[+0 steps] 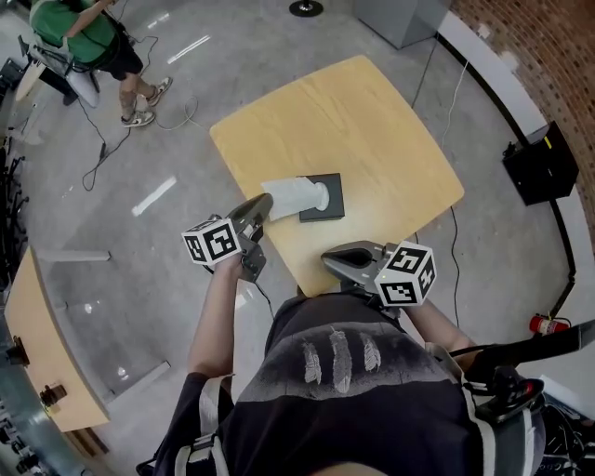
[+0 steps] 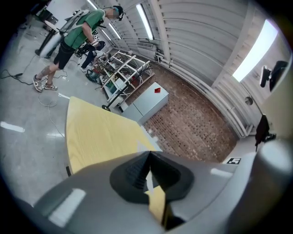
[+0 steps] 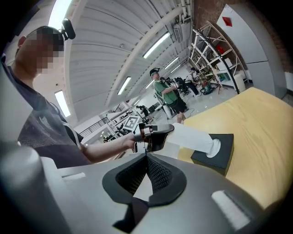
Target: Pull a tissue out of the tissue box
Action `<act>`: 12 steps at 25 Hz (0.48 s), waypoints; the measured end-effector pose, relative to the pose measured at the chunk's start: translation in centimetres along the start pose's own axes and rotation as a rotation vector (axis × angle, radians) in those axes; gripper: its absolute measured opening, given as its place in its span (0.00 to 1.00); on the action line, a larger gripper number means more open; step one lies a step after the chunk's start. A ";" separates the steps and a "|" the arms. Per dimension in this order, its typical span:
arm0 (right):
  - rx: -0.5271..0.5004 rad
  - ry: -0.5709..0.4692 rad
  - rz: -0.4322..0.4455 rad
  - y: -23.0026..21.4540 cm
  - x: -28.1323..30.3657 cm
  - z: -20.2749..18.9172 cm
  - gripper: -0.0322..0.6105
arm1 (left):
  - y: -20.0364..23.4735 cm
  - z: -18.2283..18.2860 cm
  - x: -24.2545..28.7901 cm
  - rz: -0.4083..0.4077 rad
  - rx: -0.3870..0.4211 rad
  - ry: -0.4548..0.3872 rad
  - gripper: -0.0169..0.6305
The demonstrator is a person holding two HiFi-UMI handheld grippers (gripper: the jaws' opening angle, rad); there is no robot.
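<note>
The grey right gripper, nearest the body, has its jaws pressed together, empty. The grey left gripper pinches the free end of a white paper tissue, whose other end sits in the slot of a flat black tissue box on the pale yellow wooden table. Beyond stands a person in green.

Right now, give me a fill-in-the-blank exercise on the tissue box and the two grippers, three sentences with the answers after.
1. The left gripper is shut on a white ____ that is drawn partly out of its box.
2. The tissue box on the table is ____ in colour.
3. The right gripper, jaws together near the table's edge, holds ____.

Missing words: tissue; black; nothing.
</note>
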State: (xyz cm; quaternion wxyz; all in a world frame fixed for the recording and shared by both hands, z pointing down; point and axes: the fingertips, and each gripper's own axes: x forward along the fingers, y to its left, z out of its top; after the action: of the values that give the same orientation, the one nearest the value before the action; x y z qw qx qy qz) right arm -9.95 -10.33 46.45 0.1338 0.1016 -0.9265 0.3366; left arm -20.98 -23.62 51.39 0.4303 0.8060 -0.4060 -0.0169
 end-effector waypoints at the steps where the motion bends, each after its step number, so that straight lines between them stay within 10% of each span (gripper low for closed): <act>1: -0.006 -0.001 -0.002 0.3 0.2 0.0 0.05 | -0.1 0.1 -0.4 -0.003 0.004 -0.006 0.04; 12: -0.034 0.016 -0.029 3.6 2.9 -2.3 0.05 | -0.5 -0.8 -4.5 -0.049 0.013 -0.019 0.04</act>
State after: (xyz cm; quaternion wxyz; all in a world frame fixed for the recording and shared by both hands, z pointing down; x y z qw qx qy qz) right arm -13.29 -6.46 46.94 0.1477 0.1102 -0.9295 0.3195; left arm -23.42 -19.92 50.08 0.4205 0.8185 -0.3902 -0.0325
